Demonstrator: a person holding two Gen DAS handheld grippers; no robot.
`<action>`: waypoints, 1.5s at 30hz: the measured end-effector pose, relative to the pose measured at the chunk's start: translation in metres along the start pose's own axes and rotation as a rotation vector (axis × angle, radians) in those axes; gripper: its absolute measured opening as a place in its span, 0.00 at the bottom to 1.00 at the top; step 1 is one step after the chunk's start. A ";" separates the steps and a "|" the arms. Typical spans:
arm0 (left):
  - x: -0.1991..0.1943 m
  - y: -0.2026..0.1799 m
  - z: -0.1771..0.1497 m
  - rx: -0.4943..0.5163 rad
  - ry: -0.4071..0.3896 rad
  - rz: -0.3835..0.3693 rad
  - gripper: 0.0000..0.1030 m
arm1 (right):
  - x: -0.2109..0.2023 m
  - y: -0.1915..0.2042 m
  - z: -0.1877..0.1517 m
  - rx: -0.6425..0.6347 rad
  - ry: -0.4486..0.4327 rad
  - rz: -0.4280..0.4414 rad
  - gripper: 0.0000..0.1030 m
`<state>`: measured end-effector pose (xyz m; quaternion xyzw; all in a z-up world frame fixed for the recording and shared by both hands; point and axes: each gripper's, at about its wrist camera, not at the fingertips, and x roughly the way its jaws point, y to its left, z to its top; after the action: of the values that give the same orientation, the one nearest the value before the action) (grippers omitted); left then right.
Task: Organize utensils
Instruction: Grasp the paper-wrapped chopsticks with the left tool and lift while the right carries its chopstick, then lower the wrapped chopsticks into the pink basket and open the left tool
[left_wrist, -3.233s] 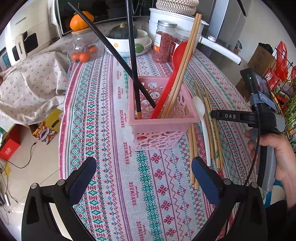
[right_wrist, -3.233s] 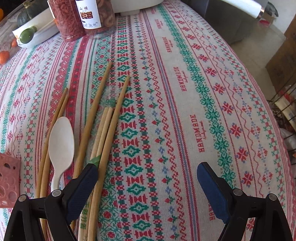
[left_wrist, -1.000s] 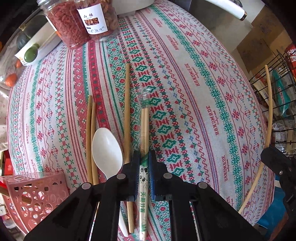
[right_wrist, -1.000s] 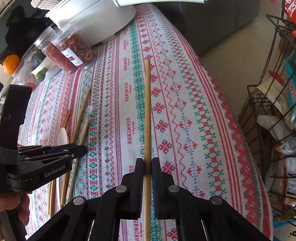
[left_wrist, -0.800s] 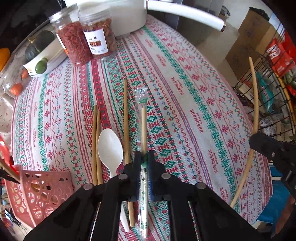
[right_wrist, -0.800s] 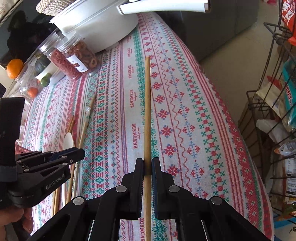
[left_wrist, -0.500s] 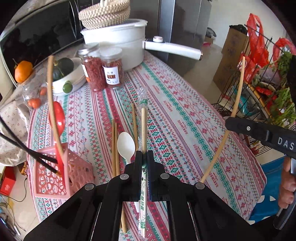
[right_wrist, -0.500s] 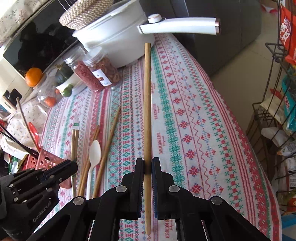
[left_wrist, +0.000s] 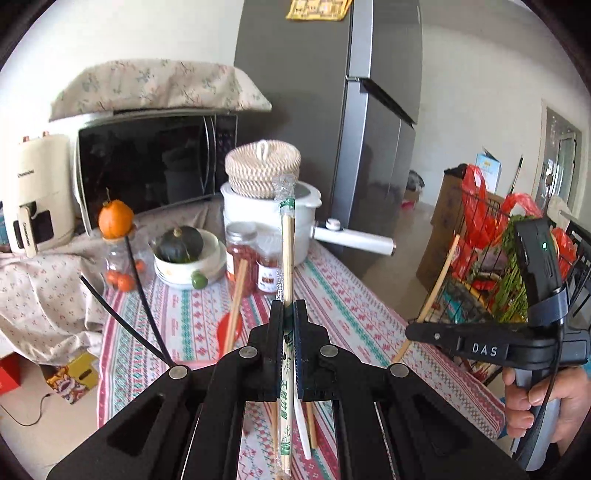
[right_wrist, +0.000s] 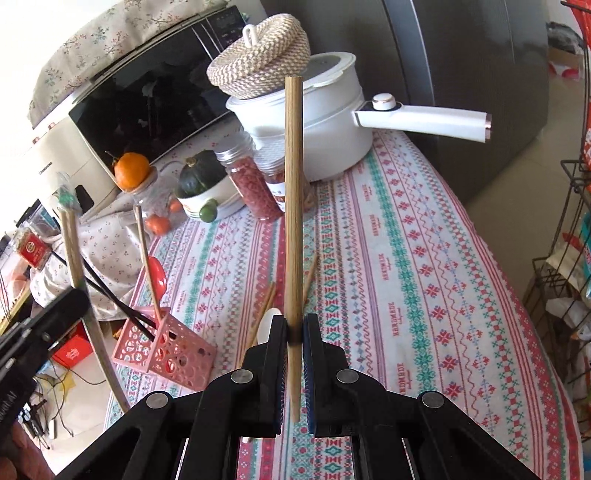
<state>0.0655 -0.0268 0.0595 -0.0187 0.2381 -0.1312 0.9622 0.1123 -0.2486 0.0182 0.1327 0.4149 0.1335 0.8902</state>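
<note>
Left gripper (left_wrist: 287, 314) is clamped tight on a pair of pale bamboo chopsticks in a clear plastic sleeve with green print (left_wrist: 287, 251), held upright above the table; the sleeve's crinkled top sticks up past the chopstick tips, its printed lower end hangs below the jaws. Right gripper (right_wrist: 294, 328) is pinched shut on a single bare light-brown wooden chopstick (right_wrist: 293, 206), also upright, round, blunt-topped, lower tip poking just below the pads.

Pink perforated plastic basket (right_wrist: 173, 347) stands on the table left of the right gripper; in it lean two black chopsticks (right_wrist: 110, 295), a wooden chopstick (right_wrist: 147, 262) and a red plastic spoon (right_wrist: 157, 278). Between basket and right gripper, lying flat on the cloth: a white plastic spoon (right_wrist: 267, 323) and a few loose wooden chopsticks (right_wrist: 264, 306), touching or just beside each other.

Surface is a table with a white tablecloth striped in red and green folk patterns (right_wrist: 424, 280). Beyond the basket: two clear jars of red dried goods (right_wrist: 255, 184), a white bowl holding a dark green squash (right_wrist: 199, 184), an orange on a glass jar (right_wrist: 131, 170), a white electric pot with a long handle (right_wrist: 332, 122) topped by a woven straw lid (right_wrist: 258, 55). Behind those, a black microwave under a floral cloth (left_wrist: 147, 162), a cream appliance (left_wrist: 37, 199), a grey fridge (left_wrist: 332, 110). Wire rack with red bags and greens (left_wrist: 495, 258) stands right of the table.
</note>
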 end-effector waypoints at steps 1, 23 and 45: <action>-0.004 0.004 0.002 -0.002 -0.040 0.015 0.05 | 0.002 0.003 0.000 -0.003 0.002 0.000 0.05; 0.051 0.056 -0.042 0.047 -0.173 0.241 0.05 | 0.025 0.033 -0.006 -0.062 0.009 -0.026 0.04; 0.000 0.101 -0.089 -0.079 0.211 0.125 0.57 | 0.015 0.095 0.004 -0.073 -0.124 0.107 0.04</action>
<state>0.0488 0.0731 -0.0288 -0.0278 0.3435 -0.0630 0.9366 0.1131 -0.1552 0.0434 0.1302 0.3459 0.1874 0.9101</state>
